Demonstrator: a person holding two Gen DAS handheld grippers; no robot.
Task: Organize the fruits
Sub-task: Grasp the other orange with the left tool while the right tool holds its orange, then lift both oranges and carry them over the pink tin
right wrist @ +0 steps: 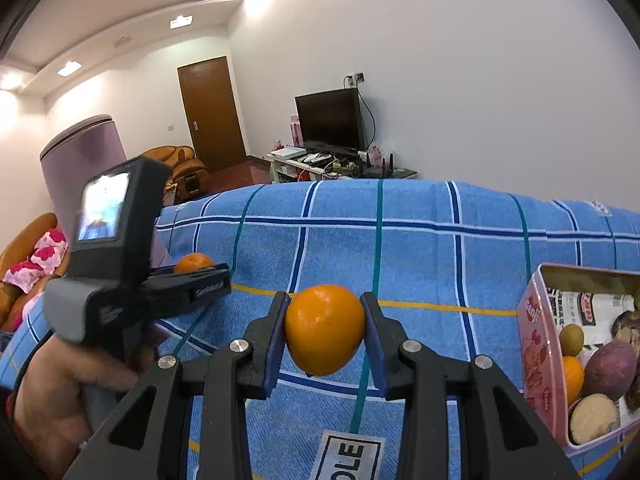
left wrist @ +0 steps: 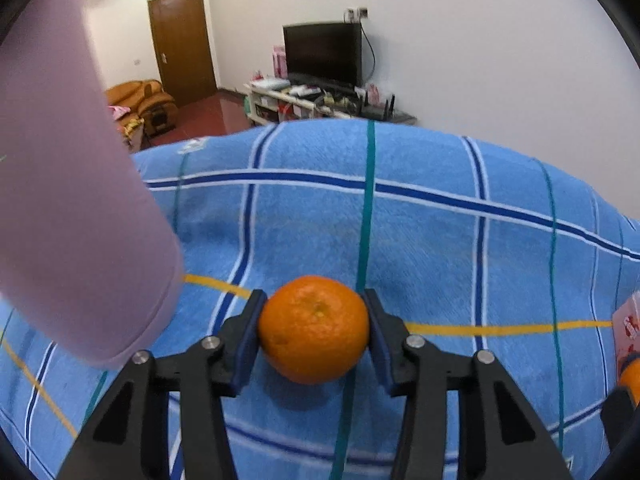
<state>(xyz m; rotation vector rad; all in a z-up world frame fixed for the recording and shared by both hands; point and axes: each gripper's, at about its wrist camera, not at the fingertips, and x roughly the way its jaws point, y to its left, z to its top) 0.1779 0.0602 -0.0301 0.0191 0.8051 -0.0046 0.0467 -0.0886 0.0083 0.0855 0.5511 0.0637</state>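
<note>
Left wrist view: the left gripper (left wrist: 314,330) is clamped on an orange (left wrist: 313,329), its 2 blue-padded fingers (left wrist: 248,340) pressing the fruit's left and right sides. The orange sits low over the blue checked towel (left wrist: 440,240) that covers the table, toward its near edge; whether it touches the cloth cannot be told. A lilac cylinder (left wrist: 76,200) fills the left side, blurred. At the towel's right edge a pink tin (left wrist: 628,326) just enters the frame.

Right wrist view: the right gripper (right wrist: 325,330) is closed on a second orange (right wrist: 325,330), held clear above the towel (right wrist: 420,248) near its front middle. To the left, a hand (right wrist: 68,384) holds the left gripper (right wrist: 200,272) with the first orange (right wrist: 193,263) at its tip, close to the lilac cylinder (right wrist: 80,152). At the towel's right edge the open pink tin (right wrist: 536,344) holds 1 orange fruit (right wrist: 573,376), a purple sweet potato (right wrist: 610,368) and other produce.
</note>
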